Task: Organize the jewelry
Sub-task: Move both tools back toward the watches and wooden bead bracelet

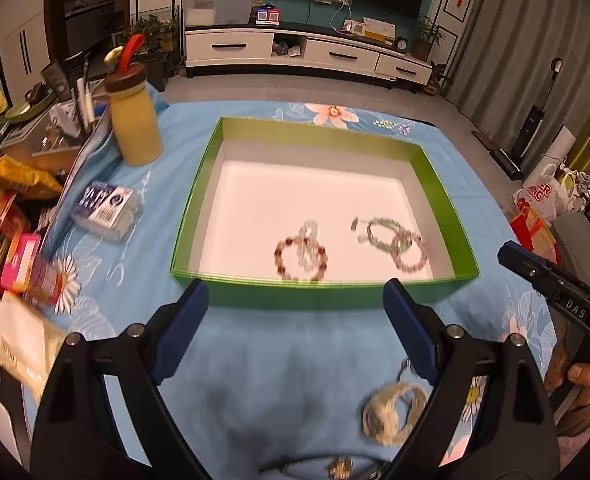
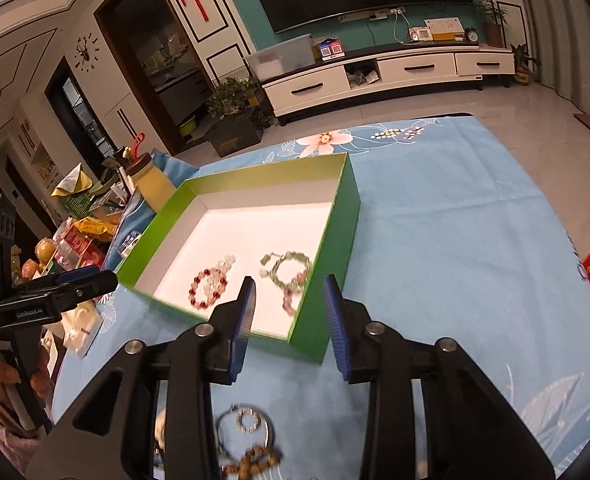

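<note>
So roughly halfway on the jewelry sorting, I'd guess. The green box (image 1: 439, 184) sits mid-table with four bracelets already in it: a dark red bead bracelet (image 1: 301, 258) overlapping a clear one (image 1: 309, 236) on the left, and a pale green bracelet (image 1: 383, 232) overlapping a pink one (image 1: 411, 252) on the right.

Still out on the near side of the blue floral tablecloth (image 1: 255, 360): a whitish bead bundle (image 1: 391, 412), a silver ring-pendant necklace (image 2: 247, 420) and a brown bead bracelet (image 2: 251, 460).

Left gripper (image 1: 295, 320) is spread wide with nothing in it, hanging over the cloth just short of the box's near wall. Right gripper (image 2: 291, 320) is partly open, also empty, over the box's near right corner.

Room: living room, big TV, white media console, curtains on the right. Left edge of the table is cluttered, with a yellow jar (image 1: 135, 124) and snack packets (image 1: 11, 188).
</note>
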{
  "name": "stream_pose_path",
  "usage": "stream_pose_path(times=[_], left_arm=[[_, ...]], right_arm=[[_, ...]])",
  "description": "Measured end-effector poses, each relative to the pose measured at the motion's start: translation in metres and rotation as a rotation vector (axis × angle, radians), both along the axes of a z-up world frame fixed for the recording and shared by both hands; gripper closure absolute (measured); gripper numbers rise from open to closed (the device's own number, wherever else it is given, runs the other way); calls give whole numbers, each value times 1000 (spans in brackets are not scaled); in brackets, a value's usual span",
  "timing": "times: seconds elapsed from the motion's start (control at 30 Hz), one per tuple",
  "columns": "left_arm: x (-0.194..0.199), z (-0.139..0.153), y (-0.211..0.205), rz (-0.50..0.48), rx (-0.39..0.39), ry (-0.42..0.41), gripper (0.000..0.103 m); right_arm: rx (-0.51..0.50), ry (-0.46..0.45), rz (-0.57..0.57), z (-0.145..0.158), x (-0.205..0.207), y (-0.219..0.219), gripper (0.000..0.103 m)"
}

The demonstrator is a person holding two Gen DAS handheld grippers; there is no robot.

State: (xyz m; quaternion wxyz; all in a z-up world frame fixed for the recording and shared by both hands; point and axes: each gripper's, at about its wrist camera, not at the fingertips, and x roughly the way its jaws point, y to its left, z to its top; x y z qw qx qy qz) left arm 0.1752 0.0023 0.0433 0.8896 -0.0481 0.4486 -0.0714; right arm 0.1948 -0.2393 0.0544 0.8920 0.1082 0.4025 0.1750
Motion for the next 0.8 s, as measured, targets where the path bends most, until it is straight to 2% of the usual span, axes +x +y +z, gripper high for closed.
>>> stream_pose_path(times=[0.33,0.43,0.8], left_arm=[[-51,-16,13,29,-11,44,13],[-65,-24,21,49,-44,72,13],[-104,-36,26,62,-36,97,13]], right_arm=[[-19,28,38,-2,-50,1,67],[-20,56,47,-8,-64,2,67],[-45,146,67,-36,-105,8,67]])
